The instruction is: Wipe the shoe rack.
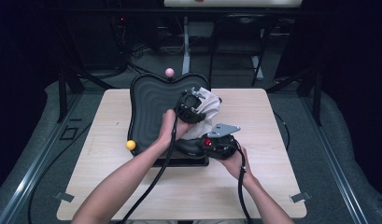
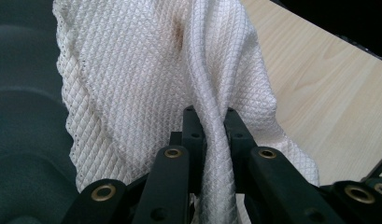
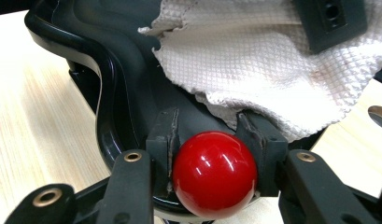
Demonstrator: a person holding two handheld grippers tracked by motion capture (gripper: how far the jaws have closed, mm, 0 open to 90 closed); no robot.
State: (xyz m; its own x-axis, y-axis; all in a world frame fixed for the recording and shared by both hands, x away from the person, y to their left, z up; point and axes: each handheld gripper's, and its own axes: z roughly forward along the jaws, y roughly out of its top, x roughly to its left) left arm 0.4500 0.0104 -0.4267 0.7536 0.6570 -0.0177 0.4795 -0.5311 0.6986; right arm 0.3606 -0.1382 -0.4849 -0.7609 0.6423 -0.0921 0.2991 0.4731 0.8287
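A black tray with a wavy inside and curved rim lies on the wooden table. Ball knobs sit on its rim: a pink ball at the far edge, a yellow ball at the near left, a red ball at the near right. My left gripper is over the tray's right side, shut on a fold of white quilted cloth. The cloth hangs from that gripper. My right gripper is shut on the red ball.
The tray's rim curves beside the red ball, with the cloth draped over the tray behind it. Bare wood lies to the right of the cloth. Cables trail back from both grippers. Dark floor and stands surround the table.
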